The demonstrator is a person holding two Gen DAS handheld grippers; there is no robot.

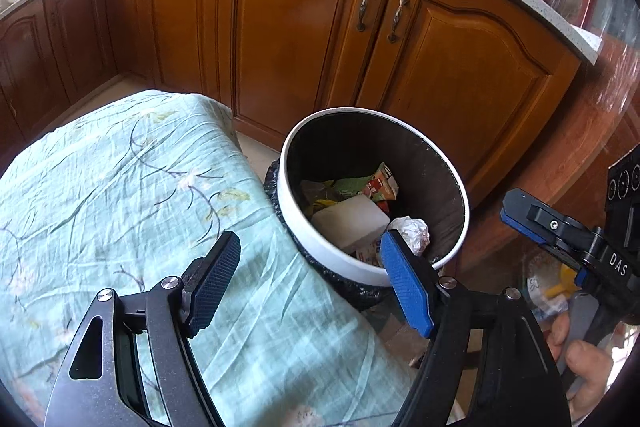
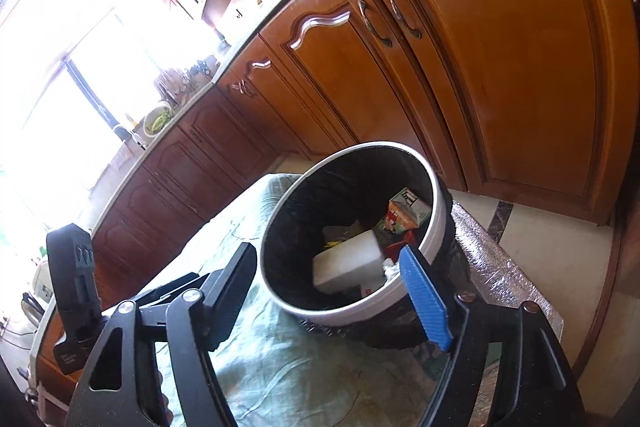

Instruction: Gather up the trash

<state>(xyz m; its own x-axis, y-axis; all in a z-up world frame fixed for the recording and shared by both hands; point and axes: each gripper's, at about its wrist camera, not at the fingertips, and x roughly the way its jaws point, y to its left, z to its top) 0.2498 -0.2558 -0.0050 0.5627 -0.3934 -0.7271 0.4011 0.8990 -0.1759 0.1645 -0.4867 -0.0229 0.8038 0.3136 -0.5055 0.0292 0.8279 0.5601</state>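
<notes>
Both hand-held grippers gape empty; only left view shows crumpled paper [image 1: 414,230] in bin [image 1: 320,247].

**Both grippers held wide open, nothing inside**

The left black metal gripper with one blue pad [image 1: 308,283] tips downward. Its two fingers stand far apart with nothing between them. The right black metal gripper with one blue pad [image 2: 332,291] also tips down, fingers spread wide and holding nothing. A person's bare hand [image 1: 576,359] grips the right gripper's handle, near the bottom right.
</notes>
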